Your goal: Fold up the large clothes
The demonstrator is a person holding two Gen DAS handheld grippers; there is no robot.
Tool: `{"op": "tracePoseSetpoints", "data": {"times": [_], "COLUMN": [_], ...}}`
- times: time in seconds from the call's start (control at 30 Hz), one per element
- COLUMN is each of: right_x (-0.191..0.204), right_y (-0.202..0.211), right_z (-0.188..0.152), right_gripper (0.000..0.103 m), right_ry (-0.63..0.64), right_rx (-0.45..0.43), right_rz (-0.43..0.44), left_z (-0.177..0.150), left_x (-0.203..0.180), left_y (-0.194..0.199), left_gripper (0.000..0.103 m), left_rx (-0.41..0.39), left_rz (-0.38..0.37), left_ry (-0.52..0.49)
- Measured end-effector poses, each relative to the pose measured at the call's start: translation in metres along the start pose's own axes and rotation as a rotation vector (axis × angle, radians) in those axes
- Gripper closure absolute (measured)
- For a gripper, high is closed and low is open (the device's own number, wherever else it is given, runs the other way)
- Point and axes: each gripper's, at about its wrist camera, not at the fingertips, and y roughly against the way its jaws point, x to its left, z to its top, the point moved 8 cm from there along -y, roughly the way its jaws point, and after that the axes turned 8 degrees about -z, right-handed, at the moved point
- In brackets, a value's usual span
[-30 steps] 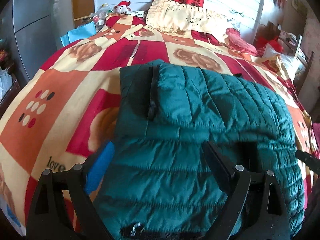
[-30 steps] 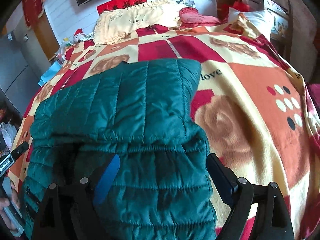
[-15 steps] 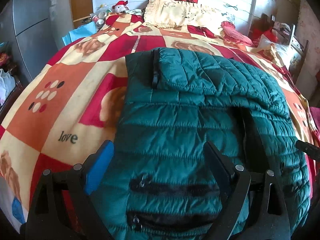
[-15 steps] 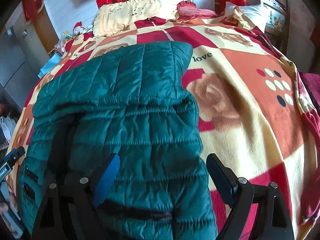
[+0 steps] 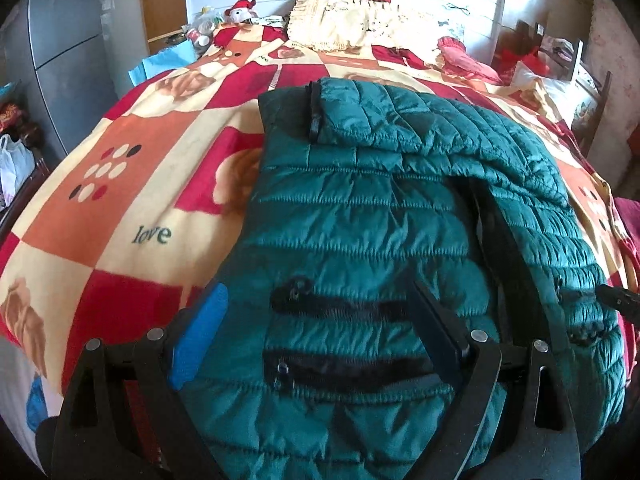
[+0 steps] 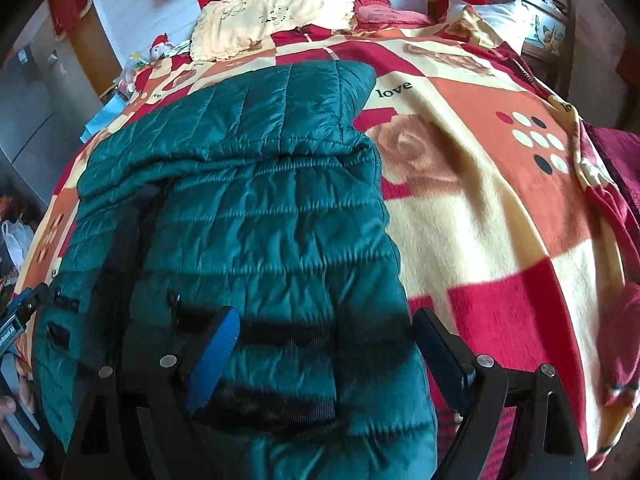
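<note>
A dark green quilted jacket (image 5: 380, 220) lies flat on the bed, its upper part folded down across the body. Black zip pockets (image 5: 336, 308) show near the hem. My left gripper (image 5: 316, 300) hangs open above the jacket's lower left side, and its pads press on nothing. In the right wrist view the same jacket (image 6: 260, 220) fills the left half, and my right gripper (image 6: 326, 316) stands open over its lower right edge. The left gripper (image 6: 20, 312) and a hand (image 6: 8, 404) show at that view's left edge.
A red, orange and cream checked blanket (image 5: 120, 208) covers the bed. A cream pillow (image 5: 348, 24) and a pink cushion (image 5: 468, 60) lie at the head. A grey fridge (image 5: 60, 60) and a white bag (image 5: 14, 160) stand left, a wooden chair (image 5: 588, 92) right.
Both grippers drew back toward the near edge of the bed. More of the jacket's lower part and its zip pockets came into view. The jaws stayed wide.
</note>
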Motion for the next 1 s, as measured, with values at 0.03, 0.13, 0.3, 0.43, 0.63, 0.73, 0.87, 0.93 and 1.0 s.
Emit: {"op": "tracePoseSetpoints", "data": {"times": [0.03, 0.13, 0.3, 0.43, 0.63, 0.73, 0.87, 0.93, 1.0], "right_x": [-0.001, -0.001, -0.003, -0.005, -0.007, -0.008, -0.012, -0.013, -0.015], "right_y": [0.003, 0.009, 0.017, 0.019, 0.026, 0.029, 0.034, 0.035, 0.035], "right_z": [-0.004, -0.016, -0.028, -0.038, -0.051, -0.058, -0.064, -0.067, -0.070], "right_gripper": [0.016, 0.016, 0.016, 0.016, 0.016, 0.016, 0.015, 0.015, 0.015], "right_ry": [0.001, 0.006, -0.001, -0.009, -0.006, 0.002, -0.008, -0.011, -0.011], "right_rx": [0.002, 0.010, 0.007, 0.020, 0.024, 0.027, 0.033, 0.038, 0.044], "right_rz": [0.002, 0.002, 0.009, 0.010, 0.009, 0.000, 0.008, 0.009, 0.005], "left_z": [-0.001, -0.007, -0.016, -0.022, -0.033, -0.038, -0.045, -0.048, -0.052], "left_x": [0.000, 0.001, 0.002, 0.004, 0.007, 0.010, 0.017, 0.022, 0.027], "left_y": [0.001, 0.006, 0.010, 0.015, 0.021, 0.024, 0.030, 0.032, 0.034], "left_gripper": [0.012, 0.012, 0.012, 0.012, 0.012, 0.012, 0.012, 0.012, 0.012], "left_rx": [0.001, -0.001, 0.008, 0.011, 0.018, 0.024, 0.030, 0.037, 0.045], "left_rz": [-0.002, -0.007, -0.019, -0.027, -0.033, -0.036, -0.047, -0.060, -0.070], "left_ry": [0.001, 0.003, 0.009, 0.016, 0.019, 0.019, 0.029, 0.044, 0.058]}}
